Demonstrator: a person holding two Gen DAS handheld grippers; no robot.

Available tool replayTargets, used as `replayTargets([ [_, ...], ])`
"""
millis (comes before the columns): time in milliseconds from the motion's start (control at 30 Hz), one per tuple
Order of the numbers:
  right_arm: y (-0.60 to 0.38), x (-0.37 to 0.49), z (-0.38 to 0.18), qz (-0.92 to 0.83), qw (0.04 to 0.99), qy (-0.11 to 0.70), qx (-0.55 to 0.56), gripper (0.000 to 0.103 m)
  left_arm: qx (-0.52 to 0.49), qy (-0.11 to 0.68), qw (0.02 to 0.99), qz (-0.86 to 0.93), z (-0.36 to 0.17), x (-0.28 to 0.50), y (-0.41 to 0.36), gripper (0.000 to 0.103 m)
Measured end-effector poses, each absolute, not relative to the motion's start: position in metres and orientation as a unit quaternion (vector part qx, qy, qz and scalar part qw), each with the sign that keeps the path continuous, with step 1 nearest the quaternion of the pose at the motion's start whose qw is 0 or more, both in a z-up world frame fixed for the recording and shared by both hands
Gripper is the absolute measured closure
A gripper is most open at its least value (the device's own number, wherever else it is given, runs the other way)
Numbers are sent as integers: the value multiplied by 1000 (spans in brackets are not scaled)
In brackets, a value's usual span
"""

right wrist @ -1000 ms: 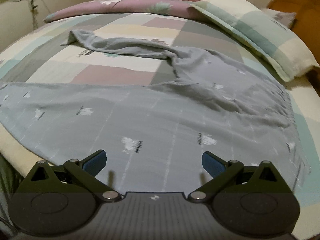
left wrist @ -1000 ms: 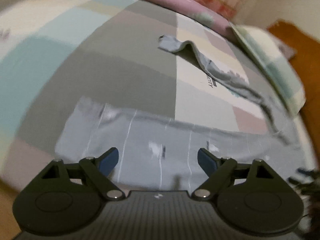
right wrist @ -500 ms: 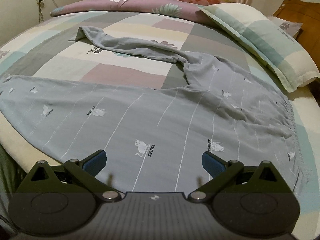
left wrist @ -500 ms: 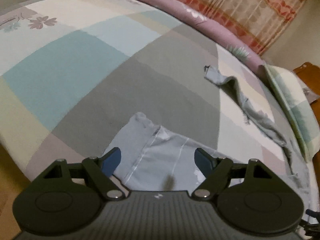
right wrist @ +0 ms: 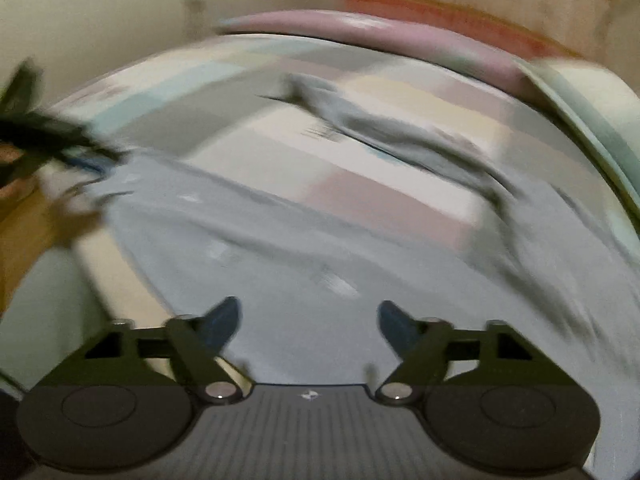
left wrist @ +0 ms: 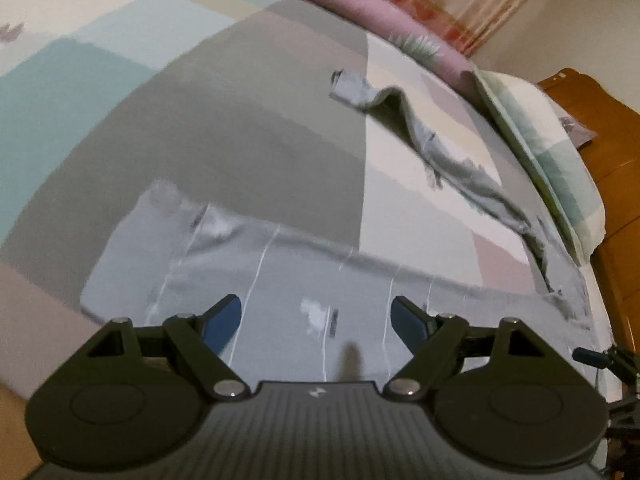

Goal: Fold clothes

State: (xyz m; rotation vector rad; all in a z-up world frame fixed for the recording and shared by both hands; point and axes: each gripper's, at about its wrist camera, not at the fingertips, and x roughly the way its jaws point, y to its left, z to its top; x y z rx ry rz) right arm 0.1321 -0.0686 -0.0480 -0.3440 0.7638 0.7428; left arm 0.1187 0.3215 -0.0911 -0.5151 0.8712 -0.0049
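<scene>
Grey pajama trousers (left wrist: 320, 280) with thin white stripes lie spread on the bed. The near leg runs across the bed's front edge, and its cuff (left wrist: 160, 208) is at the left. The far leg (left wrist: 440, 152) trails crumpled toward the pillow. My left gripper (left wrist: 315, 304) hovers open over the near leg, just right of the cuff, with nothing between its pads. My right gripper (right wrist: 308, 304) hangs over the trousers (right wrist: 320, 248) near their front edge in a blurred view. Its jaws are closing, but the pads stand apart and press on nothing.
The patchwork bed sheet (left wrist: 200, 100) fills most of both views. A pink rolled quilt (left wrist: 380, 12) lies along the far side, and a checked pillow (left wrist: 552, 152) lies against the wooden headboard (left wrist: 608, 184) at right. The left gripper and the hand holding it (right wrist: 48, 136) show blurred at the right wrist view's left edge.
The right wrist view has swung left and gone blurry, and its jaws have narrowed. The left wrist view swung left to the cuff, then back right along the leg, jaws still wide.
</scene>
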Motion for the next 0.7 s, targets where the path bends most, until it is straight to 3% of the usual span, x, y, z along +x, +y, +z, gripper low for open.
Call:
replayTargets([
  [133, 0, 126, -45, 463, 797, 316, -225, 56, -243, 414, 877, -13, -91, 124, 326, 21],
  [200, 35, 121, -48, 511, 768, 297, -248, 73, -244, 433, 868, 7, -102, 130, 332, 22],
  [400, 111, 107, -78, 570, 711, 279, -303, 77, -273, 431, 860, -2, -107, 136, 346, 20],
  [600, 124, 105, -98, 559, 714, 264, -329, 76, -267, 426, 864, -15, -110, 138, 344, 15],
  [633, 125, 107, -98, 550, 719, 262, -335, 79, -266, 426, 864, -16, -110, 138, 344, 15],
  [700, 127, 110, -97, 545, 719, 264, -340, 102, -265, 427, 865, -16, -109, 137, 345, 14],
])
